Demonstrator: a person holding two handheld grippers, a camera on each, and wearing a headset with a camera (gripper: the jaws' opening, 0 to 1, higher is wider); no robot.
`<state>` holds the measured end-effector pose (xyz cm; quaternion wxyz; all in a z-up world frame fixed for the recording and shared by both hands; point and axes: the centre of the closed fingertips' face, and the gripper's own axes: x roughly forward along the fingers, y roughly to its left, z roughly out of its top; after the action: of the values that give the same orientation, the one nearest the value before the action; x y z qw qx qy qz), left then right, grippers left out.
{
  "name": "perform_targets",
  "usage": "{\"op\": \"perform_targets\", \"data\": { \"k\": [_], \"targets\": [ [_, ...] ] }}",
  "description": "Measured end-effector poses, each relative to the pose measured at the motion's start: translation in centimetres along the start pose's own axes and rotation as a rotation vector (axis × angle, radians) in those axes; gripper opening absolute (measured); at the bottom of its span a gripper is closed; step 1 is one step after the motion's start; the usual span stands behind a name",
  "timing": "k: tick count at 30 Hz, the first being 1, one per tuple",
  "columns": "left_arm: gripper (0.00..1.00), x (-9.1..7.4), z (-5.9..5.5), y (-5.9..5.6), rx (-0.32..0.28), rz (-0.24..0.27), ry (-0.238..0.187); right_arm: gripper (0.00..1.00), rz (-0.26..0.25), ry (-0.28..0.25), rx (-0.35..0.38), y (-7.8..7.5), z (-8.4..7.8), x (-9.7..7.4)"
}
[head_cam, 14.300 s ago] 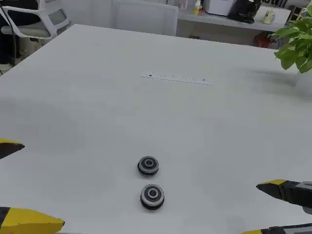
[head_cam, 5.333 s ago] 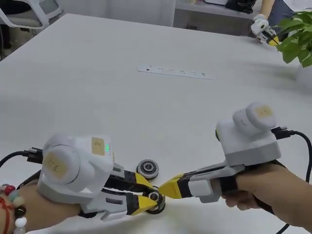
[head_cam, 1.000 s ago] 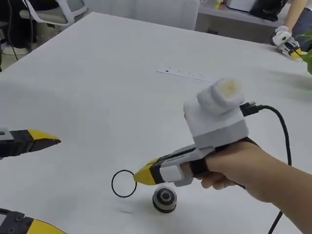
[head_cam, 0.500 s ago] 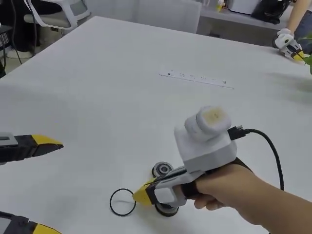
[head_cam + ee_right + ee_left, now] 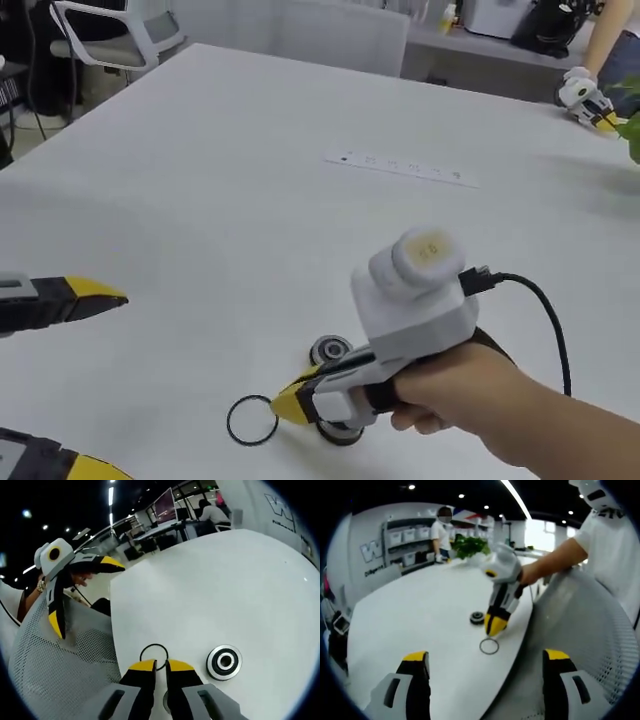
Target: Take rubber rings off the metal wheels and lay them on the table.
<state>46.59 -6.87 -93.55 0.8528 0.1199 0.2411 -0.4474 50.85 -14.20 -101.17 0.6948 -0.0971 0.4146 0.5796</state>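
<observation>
Right fingers: the right gripper [image 5: 162, 666] has its yellow-tipped fingers drawn almost together, with a thin slit between them. Their tips meet the near edge of the rubber ring [image 5: 251, 420]. I cannot tell whether they pinch it.
Left fingers: the left gripper [image 5: 95, 380] is spread wide and holds nothing, off to the side and well apart from the work.
Rubber ring: a thin black loop lying flat on the white tabletop [image 5: 250, 200], just beside the nearer wheel. This looks like the laying-down step.
Wheels: the nearer wheel [image 5: 340, 432] is mostly hidden under the right gripper. The farther wheel [image 5: 330, 350] stands free just behind, and the dark band round it seems to be its own ring.
Why so held: the right gripper is tilted low, which puts the ring on the surface clear of both wheels. The open left gripper is probably ready to steady the next wheel.
In the way: the right gripper and the hand holding it cover the nearer wheel. The cable [image 5: 540, 310] trails off to the right, clear of the work.
Around: a flat white strip [image 5: 400, 167] lies mid-table, and an office chair [image 5: 110, 30] stands beyond the far corner.
</observation>
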Motion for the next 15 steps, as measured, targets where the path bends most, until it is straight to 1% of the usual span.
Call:
{"op": "perform_targets", "data": {
  "k": [4,8,13,15],
  "targets": [
    [0.95,0.0,0.1,-0.1,0.004,0.002,0.004,0.08,-0.012,-0.003,-0.011,-0.2,0.0,-0.5],
    [0.95,0.1,0.1,-0.3,0.002,-0.007,0.008,0.09,-0.025,-0.002,-0.027,-0.3,0.1,-1.7],
    [0.95,0.3,0.5,-0.2,0.010,-0.011,0.010,0.09,-0.052,-0.040,-0.038,-0.8,0.4,-3.9],
    [0.95,0.4,0.7,-0.2,0.012,-0.014,0.007,0.10,-0.042,-0.056,-0.051,-0.7,0.4,-4.5]
  ]
}}
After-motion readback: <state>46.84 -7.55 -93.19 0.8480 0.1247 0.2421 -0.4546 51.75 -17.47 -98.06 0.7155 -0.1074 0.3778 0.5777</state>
